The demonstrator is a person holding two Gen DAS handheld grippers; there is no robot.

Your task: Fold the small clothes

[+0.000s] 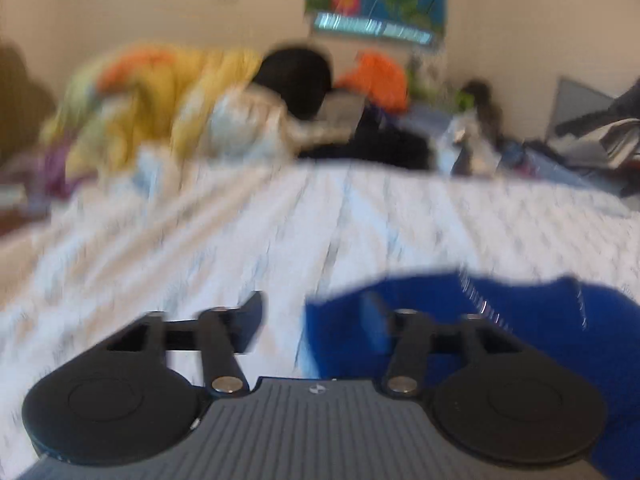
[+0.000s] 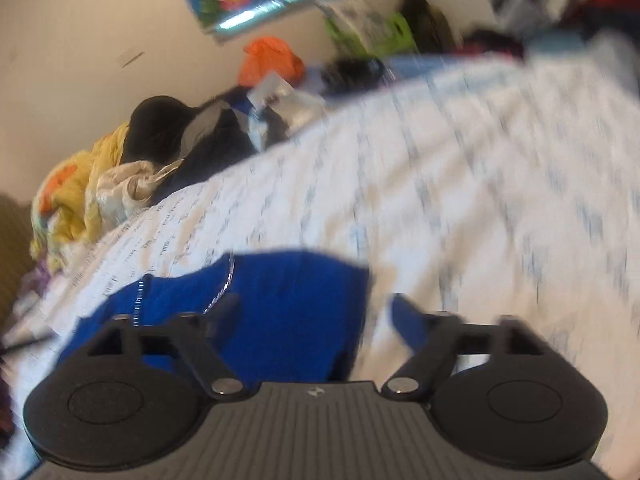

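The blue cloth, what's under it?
The bright blue cloth lies on the white patterned bedsheet, which shows all around it. Whatever lies directly beneath the cloth is covered.

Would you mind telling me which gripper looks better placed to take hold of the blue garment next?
Probably the right gripper: it is open, with the blue garment lying between its fingers. The open left gripper sits at the garment's edge, with mostly bedsheet between its fingers. Both views are blurred.
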